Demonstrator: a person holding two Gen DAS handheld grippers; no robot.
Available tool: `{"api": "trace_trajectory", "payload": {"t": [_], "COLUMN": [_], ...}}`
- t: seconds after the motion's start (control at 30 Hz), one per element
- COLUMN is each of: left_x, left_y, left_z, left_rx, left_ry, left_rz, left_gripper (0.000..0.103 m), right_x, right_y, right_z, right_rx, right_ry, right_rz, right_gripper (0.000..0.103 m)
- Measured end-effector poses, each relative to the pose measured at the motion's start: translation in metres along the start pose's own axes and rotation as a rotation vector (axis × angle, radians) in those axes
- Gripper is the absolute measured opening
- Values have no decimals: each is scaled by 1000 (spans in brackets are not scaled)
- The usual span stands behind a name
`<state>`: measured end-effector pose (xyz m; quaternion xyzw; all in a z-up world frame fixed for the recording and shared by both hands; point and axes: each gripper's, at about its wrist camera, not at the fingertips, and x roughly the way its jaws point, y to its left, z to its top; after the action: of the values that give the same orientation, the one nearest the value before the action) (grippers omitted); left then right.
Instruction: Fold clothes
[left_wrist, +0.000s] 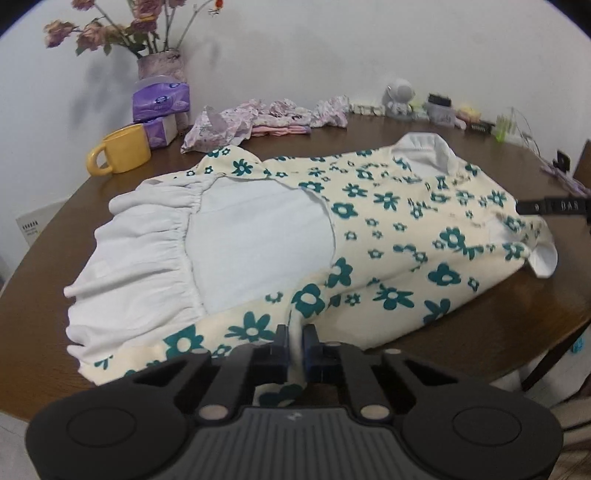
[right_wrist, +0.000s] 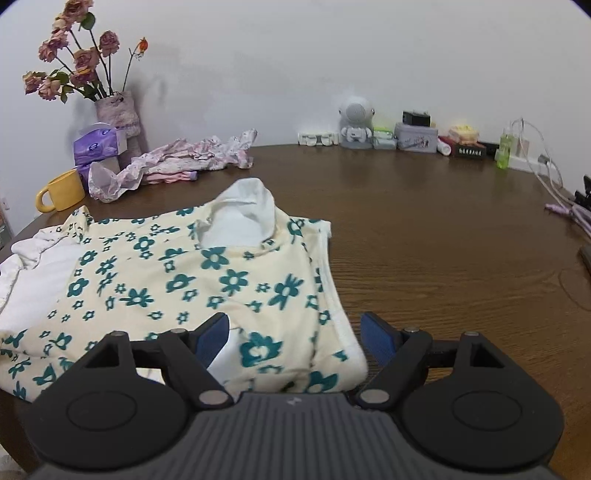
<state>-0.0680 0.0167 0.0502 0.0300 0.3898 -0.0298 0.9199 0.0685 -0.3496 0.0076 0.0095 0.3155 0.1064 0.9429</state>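
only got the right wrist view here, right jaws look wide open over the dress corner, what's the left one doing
Observer: The left gripper is shut on a pinch of the floral dress at its near edge.
Operator: anything of the skirt end i can't see
Observer: A white gathered ruffle lies spread flat on the table.
Operator: does my right gripper show from there
Observer: Only a black finger of the right gripper shows there, at the dress's sleeve edge.
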Motion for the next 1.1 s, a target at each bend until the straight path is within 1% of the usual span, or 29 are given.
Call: {"api": "trace_trajectory", "payload": {"t": [0.1, 0.2, 0.27, 0.33, 0.4, 0.47, 0.5, 0.57, 0.63, 0.7, 0.73, 0.83, 0.87, 0.9, 0.93, 1.0, 1.1], "left_x": [-1, 0, -3, -9, -14, -21, -22, -18, -12, -6, -4, -1, 0, 0, 0, -3, -7], "left_y": [6, 14, 13, 11, 7, -6, -12, -18, -21, -18, -14, -7, -5, -4, -1, 7, 20], "left_z": [1, 7, 12, 17, 22, 28, 30, 29, 24, 17, 13, 8, 7, 7, 6, 6, 4], "left_rx": [23, 22, 11, -6, -18, 16, 36, 56, 65, 64, 59, 55, 63, 74, 75, 83, 81], "left_ry": [32, 63, 55, 37, 15, -21, -26, -19, -2, 6, 8, -5, -11, -14, -11, -13, -16], "left_rz": [-6, 24, 34, 34, 31, 9, -3, -3, 10, 37, 52, 47, 40, 32, 18, -15, -59], "left_gripper": [5, 5, 6, 11, 13, 19, 21, 24, 24, 24, 24, 22, 7, 0, 0, 0, 0], "right_x": [4, 1, -4, -13, -25, -40, -44, -47, -42, -37, -35, -33, -34, -34, -35, -38, -43], "right_y": [-6, -8, -10, -9, -3, 9, 16, 32, 46, 54, 57, 67, 69, 71, 73, 73, 72], "right_z": [0, 0, -1, -6, -12, -17, -19, -22, -25, -29, -31, -36, -37, -39, -39, -40, -40], "right_rx": [-11, -22, -17, -9, -24, -52, -71, -114, -146, -160, -165, -183, -193, -200, -206, -239, -283], "right_ry": [13, 13, 7, -3, -15, -24, -15, 13, 49, 78, 87, 105, 107, 110, 114, 120, 139], "right_rz": [19, 36, 72, 111, 150, 228, 267, 330, 347, 341, 340, 336, 336, 339, 343, 345, 349], "right_gripper": [79, 79, 79, 78, 65, 59, 53, 49, 45, 40, 40, 38, 31, 14, 7, 4, 3]}}
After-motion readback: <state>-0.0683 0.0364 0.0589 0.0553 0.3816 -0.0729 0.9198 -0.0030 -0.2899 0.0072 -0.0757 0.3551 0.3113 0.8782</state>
